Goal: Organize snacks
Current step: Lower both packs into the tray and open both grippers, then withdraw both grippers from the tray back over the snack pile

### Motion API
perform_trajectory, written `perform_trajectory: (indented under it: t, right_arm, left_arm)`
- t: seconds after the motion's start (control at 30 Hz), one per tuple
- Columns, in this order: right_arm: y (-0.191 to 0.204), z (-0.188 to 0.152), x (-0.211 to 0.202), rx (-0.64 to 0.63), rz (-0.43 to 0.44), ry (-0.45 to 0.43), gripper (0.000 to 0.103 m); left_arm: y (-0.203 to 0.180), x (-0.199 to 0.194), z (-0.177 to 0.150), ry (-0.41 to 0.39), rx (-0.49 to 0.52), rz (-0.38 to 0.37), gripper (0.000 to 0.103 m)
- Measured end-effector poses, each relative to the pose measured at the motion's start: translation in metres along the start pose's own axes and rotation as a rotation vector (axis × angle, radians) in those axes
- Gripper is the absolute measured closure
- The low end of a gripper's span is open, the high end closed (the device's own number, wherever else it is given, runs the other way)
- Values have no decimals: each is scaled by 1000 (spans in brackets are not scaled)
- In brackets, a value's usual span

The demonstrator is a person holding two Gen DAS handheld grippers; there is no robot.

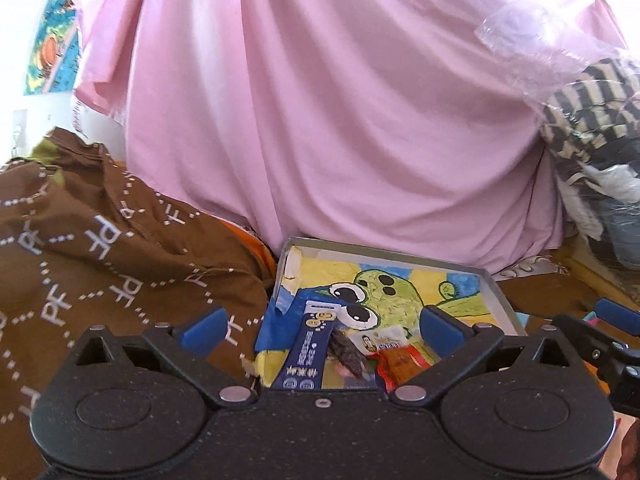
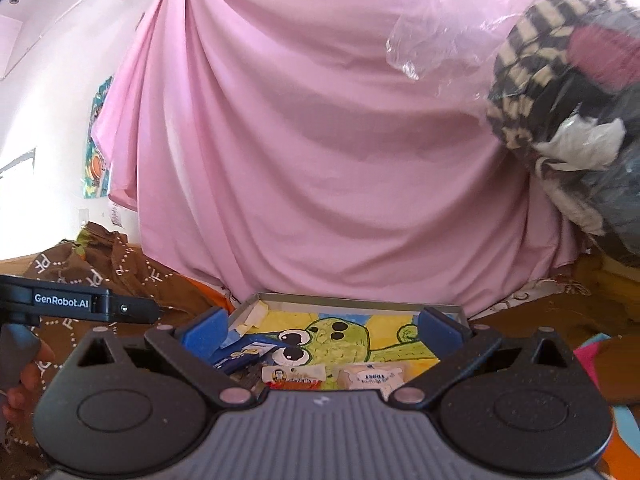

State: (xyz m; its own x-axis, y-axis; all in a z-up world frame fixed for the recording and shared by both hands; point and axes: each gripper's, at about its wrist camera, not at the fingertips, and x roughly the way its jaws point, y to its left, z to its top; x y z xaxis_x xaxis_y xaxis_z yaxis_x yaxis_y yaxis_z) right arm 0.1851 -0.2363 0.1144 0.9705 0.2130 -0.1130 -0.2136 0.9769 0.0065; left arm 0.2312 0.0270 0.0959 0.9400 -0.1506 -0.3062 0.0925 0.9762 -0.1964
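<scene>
A shallow metal tray point(image 1: 384, 256) lined with a green cactus drawing lies on the cloth-covered surface. In it are a dark blue stick packet point(image 1: 310, 352), a dark snack piece point(image 1: 348, 354) and a red and white packet point(image 1: 394, 354). My left gripper point(image 1: 324, 328) hovers open over the tray's near end, holding nothing. The right wrist view shows the same tray point(image 2: 352, 300) with the blue packet point(image 2: 244, 354), the red and white packet point(image 2: 294, 376) and a pale toast packet point(image 2: 374, 378). My right gripper point(image 2: 322, 330) is open and empty above them.
A pink sheet point(image 1: 320, 100) hangs right behind the tray. Brown patterned cloth point(image 1: 100, 248) is bunched up to the left. A plastic bag with striped fabric point(image 2: 560, 100) bulges at the right. A hand point(image 2: 24, 380) holds the left gripper's body point(image 2: 80, 304).
</scene>
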Motion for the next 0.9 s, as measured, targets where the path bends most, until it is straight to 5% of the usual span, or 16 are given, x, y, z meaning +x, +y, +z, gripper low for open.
perform_trajectory:
  t: [0.43, 0.67, 0.9]
  right_arm:
    - [13, -30, -65, 13, 5, 63, 0]
    - [22, -52, -85, 21, 9, 146, 0]
    - [27, -86, -101, 46, 28, 327, 0]
  left_arm:
    - [10, -66, -37, -20, 10, 1, 1]
    - [21, -86, -64, 44, 46, -9, 1]
    - [28, -92, -94, 156, 95, -15, 1]
